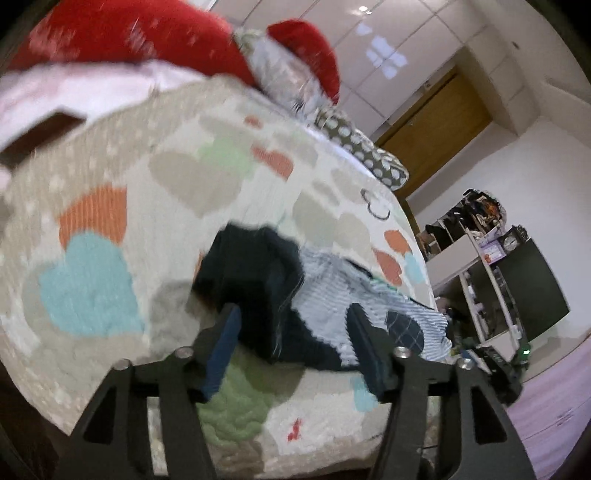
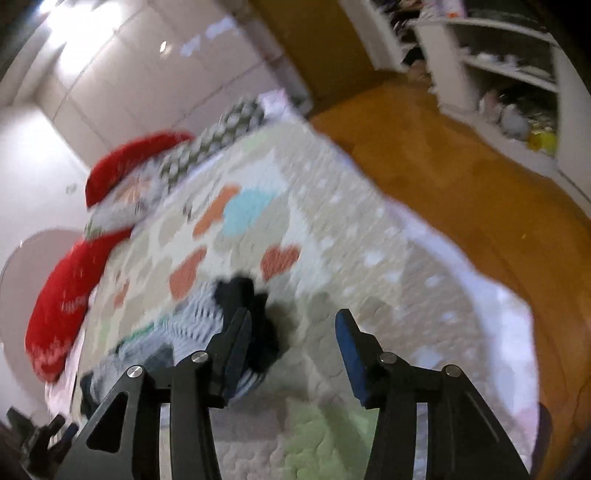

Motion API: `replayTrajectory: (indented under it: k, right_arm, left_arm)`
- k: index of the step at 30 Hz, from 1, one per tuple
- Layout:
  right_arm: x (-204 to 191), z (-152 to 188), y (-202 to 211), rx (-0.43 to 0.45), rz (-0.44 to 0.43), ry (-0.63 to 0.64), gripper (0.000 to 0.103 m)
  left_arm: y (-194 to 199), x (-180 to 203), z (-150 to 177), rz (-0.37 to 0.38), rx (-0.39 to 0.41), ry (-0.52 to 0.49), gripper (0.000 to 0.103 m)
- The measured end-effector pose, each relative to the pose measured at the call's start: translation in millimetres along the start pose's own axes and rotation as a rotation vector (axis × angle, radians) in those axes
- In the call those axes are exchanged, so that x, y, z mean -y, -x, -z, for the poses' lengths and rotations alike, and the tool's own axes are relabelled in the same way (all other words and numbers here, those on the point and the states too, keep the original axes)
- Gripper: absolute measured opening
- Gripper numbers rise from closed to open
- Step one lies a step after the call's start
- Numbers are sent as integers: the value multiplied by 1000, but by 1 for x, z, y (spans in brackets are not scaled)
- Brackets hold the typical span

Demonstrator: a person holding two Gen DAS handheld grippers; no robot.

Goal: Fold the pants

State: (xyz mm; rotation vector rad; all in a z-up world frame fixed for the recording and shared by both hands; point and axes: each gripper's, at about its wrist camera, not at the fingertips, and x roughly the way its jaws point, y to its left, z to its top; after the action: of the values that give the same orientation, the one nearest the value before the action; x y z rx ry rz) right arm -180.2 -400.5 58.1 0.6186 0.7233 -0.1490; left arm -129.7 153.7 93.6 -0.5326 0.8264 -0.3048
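One bundle of cloth lies on the bed: the pants (image 1: 258, 280), dark navy and bunched up, rest on the quilt (image 1: 110, 229) touching a pale blue striped garment (image 1: 332, 280) that spreads toward the bed's edge. From the left wrist, the left gripper (image 1: 291, 328) hangs over that pile with its jaws set moderately apart; the dark cloth shows in the gap between the blue pads (image 1: 221, 350), but nothing is pinched and the pads look clear of the fabric. From the right wrist, the right gripper (image 2: 291, 332) also stands part open, its fingers empty; the pants (image 2: 247, 299) sit just past and beside its left finger, with the striped garment (image 2: 192, 317) further left, and only bare quilt (image 2: 369, 266) lies between the jaws. Both views are blurred. The quilt is pale, printed with orange, teal and beige hearts. At the head of the bed sit red pillows (image 1: 122, 33), a patterned cushion between them, and a dotted pillow (image 1: 365, 147). Beyond the bed are glossy white cupboard doors (image 1: 399, 48), a wooden door (image 1: 436, 125) and white shelves (image 1: 480, 266) crowded with small items; in the right view a wooden floor (image 2: 461, 177) runs beside the bed.
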Motion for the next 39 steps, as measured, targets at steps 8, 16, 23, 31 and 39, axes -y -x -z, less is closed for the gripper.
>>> replayTrajectory:
  k: [8, 16, 23, 31, 39]
  right_arm:
    - [-65, 4, -14, -23, -104, 164, 51]
    - [-130, 40, -78, -212, -189, 365, 51]
    - [-103, 33, -101, -221, -121, 204, 39]
    - [-175, 25, -97, -336, -391, 213, 45]
    - [-241, 70, -206, -700, -507, 145, 37]
  left_arm:
    - [-66, 38, -21, -113, -70, -96, 65]
    - [-127, 29, 1, -252, -164, -180, 67]
    - [-126, 37, 22, -285, -73, -287, 73]
    - [-131, 43, 32, -308, -21, -345, 83]
    - [-133, 45, 40, -311, 10, -382, 86]
